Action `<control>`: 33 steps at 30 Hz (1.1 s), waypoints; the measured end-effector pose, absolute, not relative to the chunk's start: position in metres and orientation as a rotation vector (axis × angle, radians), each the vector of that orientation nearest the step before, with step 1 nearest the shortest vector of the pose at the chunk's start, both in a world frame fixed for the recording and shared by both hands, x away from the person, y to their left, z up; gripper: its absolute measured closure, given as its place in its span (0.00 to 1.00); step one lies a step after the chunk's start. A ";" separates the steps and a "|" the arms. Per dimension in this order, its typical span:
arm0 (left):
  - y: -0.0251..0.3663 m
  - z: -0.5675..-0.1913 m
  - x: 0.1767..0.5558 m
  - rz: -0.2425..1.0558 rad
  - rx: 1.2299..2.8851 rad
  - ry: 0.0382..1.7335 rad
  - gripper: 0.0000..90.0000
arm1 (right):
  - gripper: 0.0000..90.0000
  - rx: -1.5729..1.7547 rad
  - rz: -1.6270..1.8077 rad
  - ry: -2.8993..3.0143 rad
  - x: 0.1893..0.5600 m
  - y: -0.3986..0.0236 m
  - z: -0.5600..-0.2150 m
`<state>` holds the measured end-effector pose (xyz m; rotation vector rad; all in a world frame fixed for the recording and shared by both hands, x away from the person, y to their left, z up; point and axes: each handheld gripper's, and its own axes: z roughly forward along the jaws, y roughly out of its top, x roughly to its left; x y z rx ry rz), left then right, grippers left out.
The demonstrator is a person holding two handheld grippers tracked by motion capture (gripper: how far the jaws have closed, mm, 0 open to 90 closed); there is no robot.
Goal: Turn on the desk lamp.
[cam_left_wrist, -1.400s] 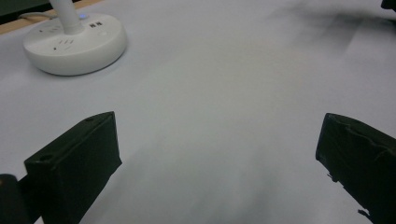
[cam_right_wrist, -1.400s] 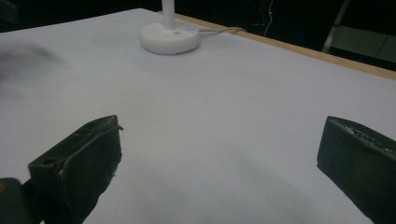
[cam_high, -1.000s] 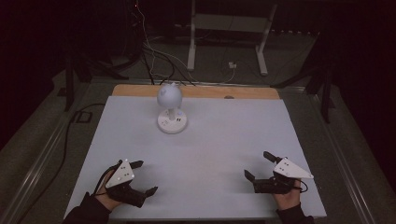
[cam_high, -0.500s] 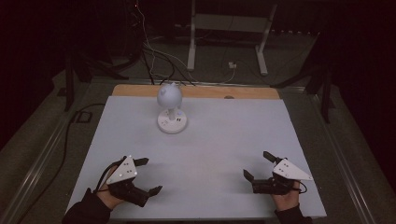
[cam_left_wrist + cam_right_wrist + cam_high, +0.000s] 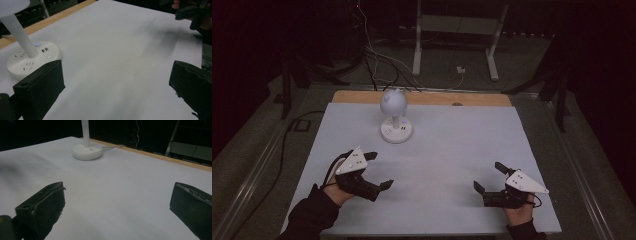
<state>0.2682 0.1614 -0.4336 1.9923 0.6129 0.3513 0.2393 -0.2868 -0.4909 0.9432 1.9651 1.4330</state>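
A white desk lamp [image 5: 396, 130] with a round base and a globe head stands at the back middle of the white table [image 5: 452, 145]. My left gripper [image 5: 379, 170] is open near the front left, nothing between its jaws. My right gripper [image 5: 488, 176] is open near the front right, also with nothing in it. In the left gripper view the left gripper [image 5: 116, 87] faces bare table, with the lamp base [image 5: 30, 58] at the far left and the right gripper [image 5: 191, 12] at the top right. The right gripper [image 5: 117, 207] faces the lamp base [image 5: 87, 151] from afar.
A wooden strip [image 5: 472, 99] runs along the table's far edge. Cables [image 5: 377, 55] and a white stand [image 5: 452, 35] lie on the dark floor behind. A cord [image 5: 112, 146] leaves the lamp base toward the back.
My left gripper has moved forward, away from the person and a little toward the lamp. The right gripper has hardly moved.
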 end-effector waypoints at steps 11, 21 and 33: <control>0.146 -0.430 0.294 0.389 1.952 0.681 0.00 | 0.00 0.944 1.439 1.964 0.239 -0.287 -0.491; 0.132 -0.433 0.316 0.457 1.905 0.778 0.00 | 0.00 0.950 1.449 1.956 0.240 -0.289 -0.491; 0.116 -0.440 0.334 0.471 1.866 0.873 0.00 | 0.00 0.959 1.450 1.960 0.241 -0.289 -0.492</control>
